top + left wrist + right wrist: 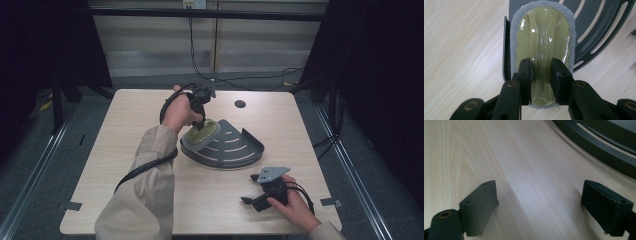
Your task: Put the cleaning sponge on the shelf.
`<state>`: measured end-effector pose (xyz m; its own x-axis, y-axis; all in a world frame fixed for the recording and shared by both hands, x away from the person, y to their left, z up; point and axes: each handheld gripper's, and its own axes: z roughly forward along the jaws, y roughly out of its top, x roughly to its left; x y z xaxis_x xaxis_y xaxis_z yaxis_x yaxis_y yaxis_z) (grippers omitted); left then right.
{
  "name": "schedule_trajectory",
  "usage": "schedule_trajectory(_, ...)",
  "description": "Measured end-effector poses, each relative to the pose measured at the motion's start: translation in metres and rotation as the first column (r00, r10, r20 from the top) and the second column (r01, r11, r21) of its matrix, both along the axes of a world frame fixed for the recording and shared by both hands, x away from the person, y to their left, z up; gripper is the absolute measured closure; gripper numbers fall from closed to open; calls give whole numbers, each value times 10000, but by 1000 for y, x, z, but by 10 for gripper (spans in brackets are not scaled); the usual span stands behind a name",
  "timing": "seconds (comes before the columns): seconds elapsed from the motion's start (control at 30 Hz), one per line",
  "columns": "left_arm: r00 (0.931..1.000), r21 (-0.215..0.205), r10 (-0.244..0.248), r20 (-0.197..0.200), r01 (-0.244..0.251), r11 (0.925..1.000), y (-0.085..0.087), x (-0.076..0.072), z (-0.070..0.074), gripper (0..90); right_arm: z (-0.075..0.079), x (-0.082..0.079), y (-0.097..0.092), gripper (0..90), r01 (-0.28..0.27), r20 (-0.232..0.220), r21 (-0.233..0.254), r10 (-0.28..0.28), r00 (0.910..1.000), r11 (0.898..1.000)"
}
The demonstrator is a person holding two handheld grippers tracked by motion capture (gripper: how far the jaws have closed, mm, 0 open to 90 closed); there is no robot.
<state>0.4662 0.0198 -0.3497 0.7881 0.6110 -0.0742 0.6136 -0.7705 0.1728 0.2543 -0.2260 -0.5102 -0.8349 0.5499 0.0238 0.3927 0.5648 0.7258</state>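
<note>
Two grippers over a pale wood-grain table (125,150), grey floor and black frame rails around it. Left gripper (541,75) clamped on the ridge of a yellow-green scrubber (541,37) edged in grey felt, at the left rim of a dark slotted corner tray (235,145) mid-table. Right gripper (539,207) spread wide, empty, low near the front right corner.
</note>
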Motion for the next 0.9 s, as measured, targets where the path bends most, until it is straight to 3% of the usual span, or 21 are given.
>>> schedule_trajectory(0.9,9998,65,-202,86,201,9998,-19,4,-9,714,0,-1,0,131,59,22,-25,-59,10000,10000)
